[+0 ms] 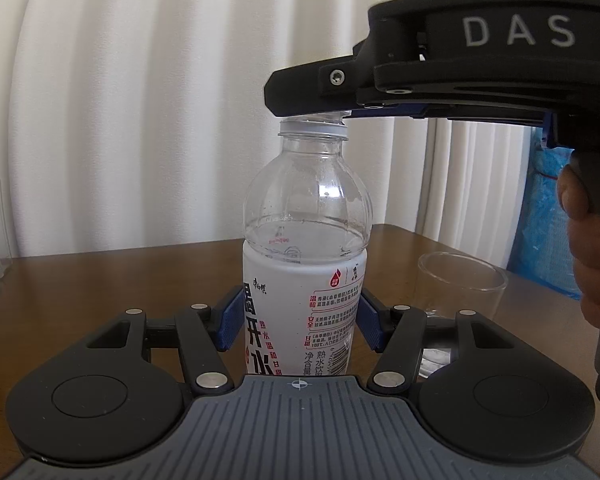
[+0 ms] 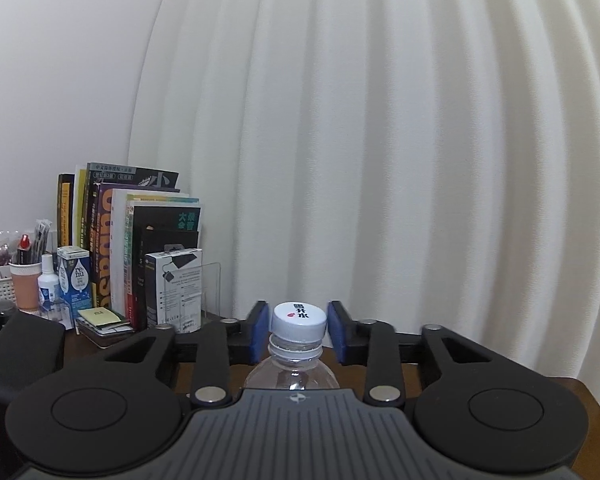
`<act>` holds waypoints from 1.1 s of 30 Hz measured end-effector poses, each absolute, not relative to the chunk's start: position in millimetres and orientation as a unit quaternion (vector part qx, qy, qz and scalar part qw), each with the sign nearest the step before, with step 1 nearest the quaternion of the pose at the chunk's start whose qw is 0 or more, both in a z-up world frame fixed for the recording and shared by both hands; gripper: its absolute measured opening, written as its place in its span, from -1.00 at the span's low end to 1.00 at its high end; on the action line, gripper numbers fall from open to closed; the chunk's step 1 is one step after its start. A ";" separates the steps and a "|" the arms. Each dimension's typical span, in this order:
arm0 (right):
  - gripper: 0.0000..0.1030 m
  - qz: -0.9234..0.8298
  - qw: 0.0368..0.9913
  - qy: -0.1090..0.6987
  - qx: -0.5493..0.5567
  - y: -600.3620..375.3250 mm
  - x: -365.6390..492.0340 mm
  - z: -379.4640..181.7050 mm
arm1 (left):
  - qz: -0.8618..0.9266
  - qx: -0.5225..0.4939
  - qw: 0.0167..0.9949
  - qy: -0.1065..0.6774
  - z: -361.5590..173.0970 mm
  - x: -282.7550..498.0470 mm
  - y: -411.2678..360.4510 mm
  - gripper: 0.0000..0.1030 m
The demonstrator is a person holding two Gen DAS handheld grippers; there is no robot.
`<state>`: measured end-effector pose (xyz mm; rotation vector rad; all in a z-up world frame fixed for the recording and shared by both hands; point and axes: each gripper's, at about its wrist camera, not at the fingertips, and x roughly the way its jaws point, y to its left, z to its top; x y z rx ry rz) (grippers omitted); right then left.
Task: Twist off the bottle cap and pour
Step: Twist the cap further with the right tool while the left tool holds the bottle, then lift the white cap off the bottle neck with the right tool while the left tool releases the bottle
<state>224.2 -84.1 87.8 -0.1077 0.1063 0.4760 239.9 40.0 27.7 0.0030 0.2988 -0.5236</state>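
My left tool (image 1: 298,330) clamps the bottle (image 1: 306,240) steady so my right tool (image 2: 298,330) can twist the cap (image 2: 299,320) it's pinching.

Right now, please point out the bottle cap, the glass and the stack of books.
bottle cap (image 2: 299,319), right wrist view, on its printed top.
glass (image 1: 460,280), left wrist view, on its clear wall.
books (image 2: 104,240), right wrist view, on a purple spine.
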 end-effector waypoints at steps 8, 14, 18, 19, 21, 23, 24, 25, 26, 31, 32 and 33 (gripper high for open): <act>-0.38 0.281 0.956 0.070 -0.044 -99.4 230.1 94.4 | -0.258 0.001 0.955 0.147 28.1 240.0 40.9 0.14; -0.38 0.367 0.924 0.104 -0.011 -126.7 254.9 103.7 | -0.258 0.002 0.955 0.148 29.0 239.3 39.4 0.14; -0.38 0.414 0.903 0.112 -0.021 -137.4 265.4 109.7 | -0.259 0.004 0.955 0.147 29.5 238.3 39.2 0.14; -0.38 0.423 0.899 0.114 -0.021 -139.0 267.8 111.2 | -0.259 0.005 0.955 0.147 29.5 238.0 39.1 0.14; -0.38 0.436 0.892 0.118 -0.014 -141.4 272.9 113.6 | -0.258 0.005 0.955 0.147 29.2 238.2 39.8 0.14; -0.38 0.444 0.888 0.120 -0.009 -142.6 276.6 114.8 | -0.258 0.004 0.955 0.147 29.1 238.1 39.9 0.14; -0.38 0.447 0.886 0.120 -0.007 -143.1 278.5 115.4 | -0.258 0.004 0.955 0.147 29.0 237.9 39.8 0.14; -0.38 0.450 0.885 0.121 -0.004 -143.7 280.3 116.0 | -0.258 0.004 0.955 0.147 29.1 237.5 39.6 0.14; -0.38 0.452 0.884 0.121 -0.002 -144.1 281.8 116.5 | -0.258 0.004 0.955 0.146 29.3 237.2 39.7 0.14; -0.38 0.449 0.886 0.117 0.004 -144.9 283.5 117.6 | -0.258 0.004 0.955 0.147 28.7 236.5 39.7 0.14; -0.38 0.445 0.888 0.115 0.006 -145.0 283.4 117.7 | -0.258 0.004 0.955 0.147 28.4 236.5 39.7 0.14; -0.38 0.443 0.889 0.114 0.009 -145.6 283.7 117.7 | -0.258 0.004 0.955 0.147 28.2 236.4 39.7 0.14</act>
